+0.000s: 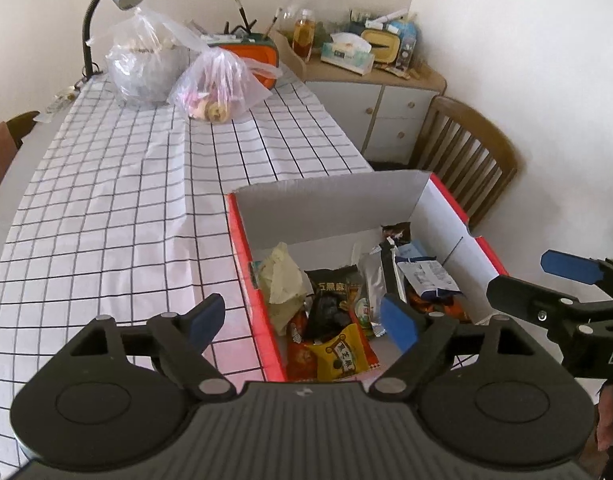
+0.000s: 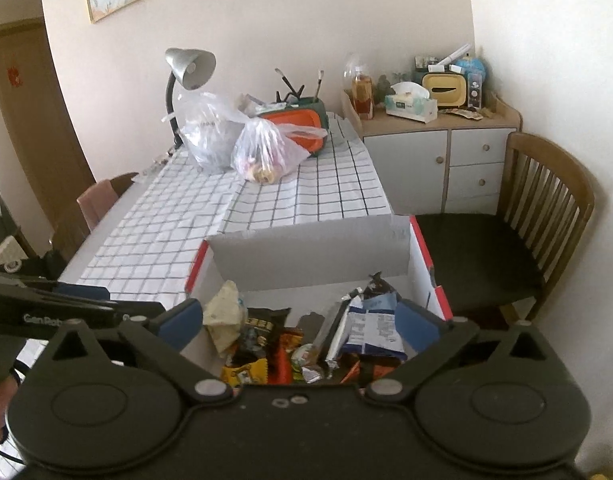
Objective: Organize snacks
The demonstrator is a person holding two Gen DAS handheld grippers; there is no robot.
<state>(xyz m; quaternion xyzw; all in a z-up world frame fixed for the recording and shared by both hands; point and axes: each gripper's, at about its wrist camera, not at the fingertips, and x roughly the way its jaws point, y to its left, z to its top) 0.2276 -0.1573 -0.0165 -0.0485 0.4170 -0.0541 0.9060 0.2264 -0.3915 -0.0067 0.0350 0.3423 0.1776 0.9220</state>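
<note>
The snack packets [image 1: 338,320] lie heaped in the near half of an open red-and-white box [image 1: 438,208], which sits at the tabletop's [image 1: 106,220] near right corner, about five o'clock from the two tied plastic bags [image 1: 214,80]. The left hand-held gripper [image 1: 302,320] hangs over the box's left wall, released and empty (nothing lies between its blue pads). The right hand-held gripper [image 2: 302,320] hovers above the packets, likewise spread wide and empty. A wooden chair [image 2: 546,208] stands at three o'clock of the box.
</note>
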